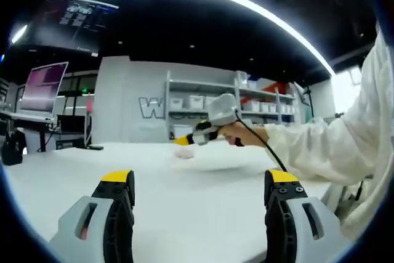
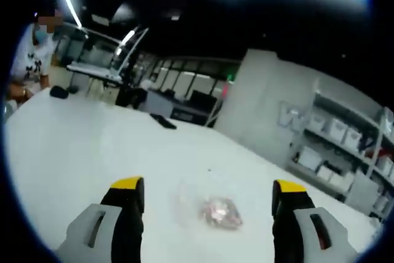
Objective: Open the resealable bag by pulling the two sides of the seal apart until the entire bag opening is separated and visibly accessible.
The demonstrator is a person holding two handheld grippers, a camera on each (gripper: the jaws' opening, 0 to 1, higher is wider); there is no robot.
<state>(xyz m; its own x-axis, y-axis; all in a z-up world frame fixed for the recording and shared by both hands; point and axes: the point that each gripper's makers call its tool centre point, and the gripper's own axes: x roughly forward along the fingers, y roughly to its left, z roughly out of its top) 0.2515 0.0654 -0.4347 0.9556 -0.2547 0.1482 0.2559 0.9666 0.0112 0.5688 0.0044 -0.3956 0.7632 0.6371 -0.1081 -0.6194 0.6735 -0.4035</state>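
The right gripper (image 2: 208, 190) hangs jaws apart over the resealable bag (image 2: 220, 212), mid-worktop (image 2: 74, 152); the left gripper (image 1: 200, 183), jaws apart, faces bare surface.

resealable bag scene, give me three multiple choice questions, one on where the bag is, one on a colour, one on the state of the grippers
1. Where is the resealable bag?
A. Lying on the white table
B. Hanging from the right gripper
C. On a shelf at the back

2. What colour are the tips of the gripper jaws?
A. Red
B. Yellow
C. Green

3. How do the right gripper's jaws stand?
A. Shut on the bag
B. Shut on nothing
C. Open, wide apart, holding nothing

Answers:
1. A: in the right gripper view the bag lies flat on the white table, ahead of the right gripper and between its jaws' lines, not touched.
2. B: both views show yellow caps on the black jaws, on the left gripper too.
3. C: the two jaws rise far apart with bare table between them.
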